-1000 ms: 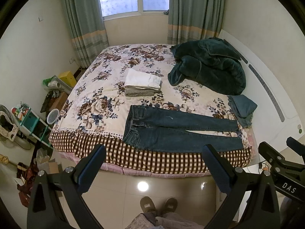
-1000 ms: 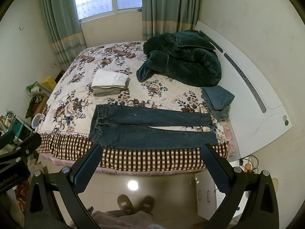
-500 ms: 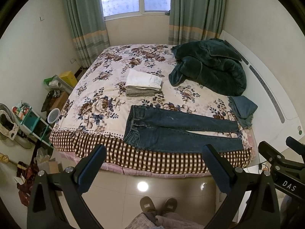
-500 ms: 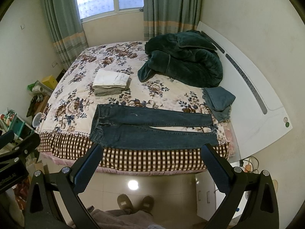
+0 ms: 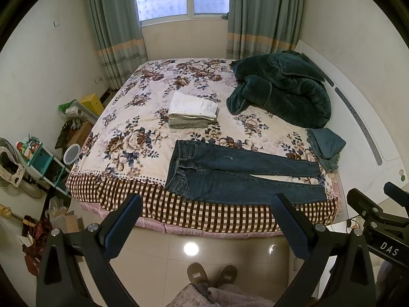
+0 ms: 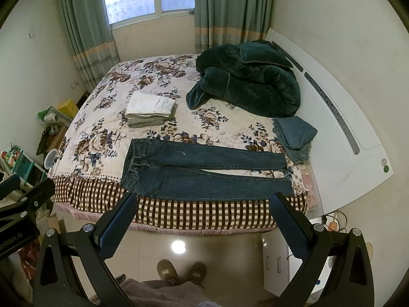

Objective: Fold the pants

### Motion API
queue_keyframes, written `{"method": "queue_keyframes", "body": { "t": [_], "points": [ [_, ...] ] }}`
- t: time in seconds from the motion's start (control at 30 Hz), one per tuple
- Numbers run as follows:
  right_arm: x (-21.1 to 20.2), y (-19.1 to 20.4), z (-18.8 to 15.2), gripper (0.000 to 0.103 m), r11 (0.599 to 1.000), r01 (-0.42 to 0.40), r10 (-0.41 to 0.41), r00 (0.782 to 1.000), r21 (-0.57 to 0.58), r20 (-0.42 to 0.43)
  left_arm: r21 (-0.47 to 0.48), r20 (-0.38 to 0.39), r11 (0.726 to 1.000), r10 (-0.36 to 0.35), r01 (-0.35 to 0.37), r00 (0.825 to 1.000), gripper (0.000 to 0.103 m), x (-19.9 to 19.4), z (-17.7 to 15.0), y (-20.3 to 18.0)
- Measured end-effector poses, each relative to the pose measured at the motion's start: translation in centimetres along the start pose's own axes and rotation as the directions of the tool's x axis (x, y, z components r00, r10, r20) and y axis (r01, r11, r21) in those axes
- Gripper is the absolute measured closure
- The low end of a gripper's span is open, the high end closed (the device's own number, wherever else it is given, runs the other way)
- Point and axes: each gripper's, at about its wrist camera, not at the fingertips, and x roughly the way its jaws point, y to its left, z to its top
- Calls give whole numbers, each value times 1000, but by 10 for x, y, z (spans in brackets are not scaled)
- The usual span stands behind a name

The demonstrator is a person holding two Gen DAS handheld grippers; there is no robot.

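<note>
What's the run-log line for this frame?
stage: pre-grasp | jeans: flat, unfolded, near bed edge | left claw: open, empty, off bed | right claw: open, empty, off bed

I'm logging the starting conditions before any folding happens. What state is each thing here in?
jeans: unfolded, flat at the bed's near edge, legs slightly apart.
folded stack: folded, white piece on top.
green blanket: crumpled heap.
small blue garment: bunched.
curtains: drawn apart.
left gripper: open, empty.
right gripper: open, empty.
</note>
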Motion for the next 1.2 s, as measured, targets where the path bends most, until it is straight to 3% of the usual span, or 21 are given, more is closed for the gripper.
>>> {"method": "queue_keyframes", "body": {
  "t": [1.2],
  "points": [
    [0,16,-3,0,1000,-7,7,1000,-3,-11,-7,-8,1000,-6,6,1000,0,2,-2,6]
  ]
}}
